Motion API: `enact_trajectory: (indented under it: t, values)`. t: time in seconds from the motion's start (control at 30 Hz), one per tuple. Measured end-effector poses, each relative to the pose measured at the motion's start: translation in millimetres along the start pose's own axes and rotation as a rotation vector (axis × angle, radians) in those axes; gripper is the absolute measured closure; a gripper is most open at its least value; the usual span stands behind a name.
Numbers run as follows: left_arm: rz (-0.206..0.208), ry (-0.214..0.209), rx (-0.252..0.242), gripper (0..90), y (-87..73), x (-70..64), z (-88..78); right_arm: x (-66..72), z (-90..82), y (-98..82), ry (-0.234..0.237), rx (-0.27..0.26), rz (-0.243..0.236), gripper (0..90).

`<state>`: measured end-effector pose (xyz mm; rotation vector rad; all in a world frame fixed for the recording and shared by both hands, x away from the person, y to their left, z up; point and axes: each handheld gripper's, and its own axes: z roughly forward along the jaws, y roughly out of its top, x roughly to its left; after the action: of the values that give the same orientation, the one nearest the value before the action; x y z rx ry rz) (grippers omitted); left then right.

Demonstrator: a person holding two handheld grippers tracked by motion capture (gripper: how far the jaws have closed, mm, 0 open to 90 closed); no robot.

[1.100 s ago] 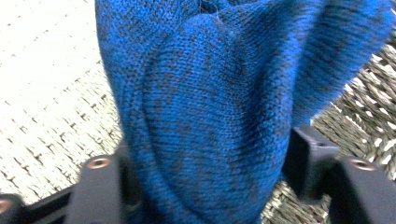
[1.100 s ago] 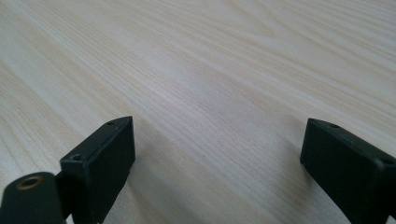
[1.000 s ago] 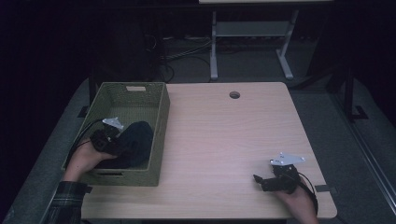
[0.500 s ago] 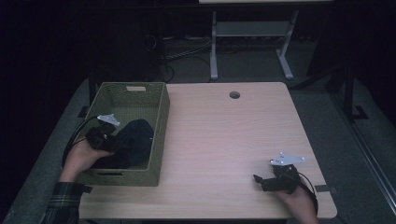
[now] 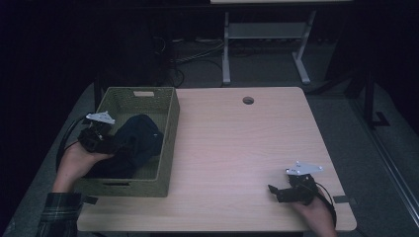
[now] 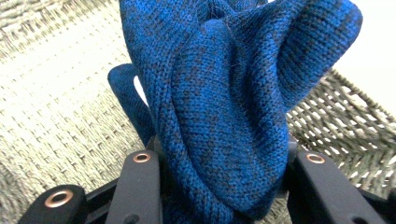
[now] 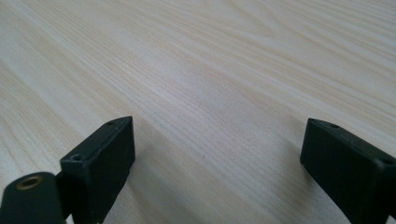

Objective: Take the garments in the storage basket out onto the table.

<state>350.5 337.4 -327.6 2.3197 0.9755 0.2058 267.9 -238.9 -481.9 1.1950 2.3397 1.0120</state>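
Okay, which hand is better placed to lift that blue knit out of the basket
Left. The left gripper is already clamped on the blue knit inside the basket; the right gripper rests open on the table.

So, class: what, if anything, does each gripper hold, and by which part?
Left gripper: the blue knitted garment, by a bunched fold. Right gripper: nothing.

The high view is dimly lit: the table [image 5: 237,148] is lighted from above, while the room around it is left almost black and few details can be seen there. This picture is slightly soft and grainy. The left gripper view is bright and sharp on the blue knitted cloth [image 6: 224,116]; the background at the upper right is overexposed to white. In the right gripper view soft shadows are thrown on the wood beside the black jaws, and the far wood grain is blurred.
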Motion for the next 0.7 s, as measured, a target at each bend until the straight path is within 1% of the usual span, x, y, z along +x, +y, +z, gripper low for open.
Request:
enact_trajectory:
  t: [0.2,0.33,0.53,0.6,0.63,0.7]
  values:
    - [-0.006,0.009,-0.041,58.6,3.4,-2.8,-10.6,0.0,-0.1,0.0,0.001,0.000,0.000,9.9]
    - [-0.004,0.010,-0.051,58.6,6.2,-4.1,-15.5,0.0,0.0,0.0,-0.001,0.000,-0.001,9.9]
    - [0.005,0.012,-0.056,58.6,12.4,-7.1,-21.7,-0.2,0.1,0.0,-0.002,-0.001,-0.003,9.8]
    - [0.000,0.010,-0.053,58.6,15.7,-8.2,-24.4,-0.1,-0.1,0.0,-0.003,0.000,-0.002,9.9]
    - [0.007,0.012,-0.045,58.6,18.3,-9.0,-26.6,-0.1,0.0,0.0,-0.003,-0.001,-0.002,9.8]
    - [0.012,0.016,-0.046,58.6,22.0,-10.5,-30.4,-0.1,0.0,0.0,-0.003,0.000,-0.002,9.9]
